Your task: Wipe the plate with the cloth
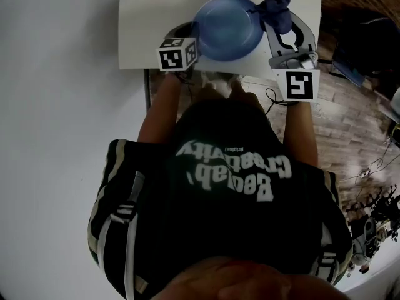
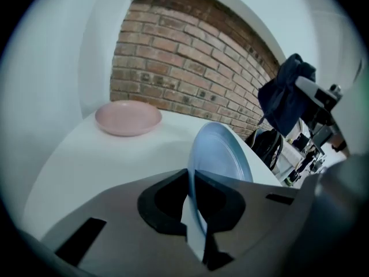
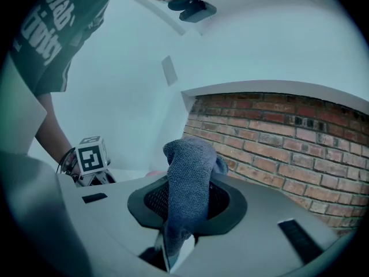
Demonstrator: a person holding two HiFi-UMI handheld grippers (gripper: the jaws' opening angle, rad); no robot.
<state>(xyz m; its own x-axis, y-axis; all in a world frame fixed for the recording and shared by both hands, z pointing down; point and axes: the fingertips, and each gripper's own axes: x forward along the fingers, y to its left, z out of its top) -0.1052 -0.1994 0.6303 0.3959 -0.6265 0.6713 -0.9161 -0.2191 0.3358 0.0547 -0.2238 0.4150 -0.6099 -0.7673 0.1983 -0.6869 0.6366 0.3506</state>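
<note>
We start with the dishes: a shallow pink dish [image 2: 128, 118] sits at the far end of the white table [image 2: 86, 154], round, smooth and matte, and its hollow shows only its own surface. The blue plate [image 1: 226, 27] is nearer to us, lifted off the table over its near edge and tipped up towards its rim. In the left gripper view it stands almost edge-on, a thin glossy disc with a raised lip, and its face carries only a soft sheen. The left gripper [image 2: 193, 212] has its jaws clamped on the near left rim of the blue plate, so the thin edge runs straight down between the dark pads. The right gripper [image 3: 184, 212] is closed on the cloth [image 3: 190, 183] — a dark blue piece with a fine looped, towelling weave, bunched into a thick fold that stands up out of the jaws and droops over at the top. From the head view the cloth hangs just beside the right far rim of the plate; we cannot tell whether the two touch. Both grippers have grey, smooth plastic bodies with black oval recesses round the pads, and each carries a white cube with square black markers. Behind the table runs a brick wall [image 2: 184, 56] — rough red-brown courses with pale joints. Below us we see a dark T-shirt [image 1: 231, 186] with pale lettering.
</note>
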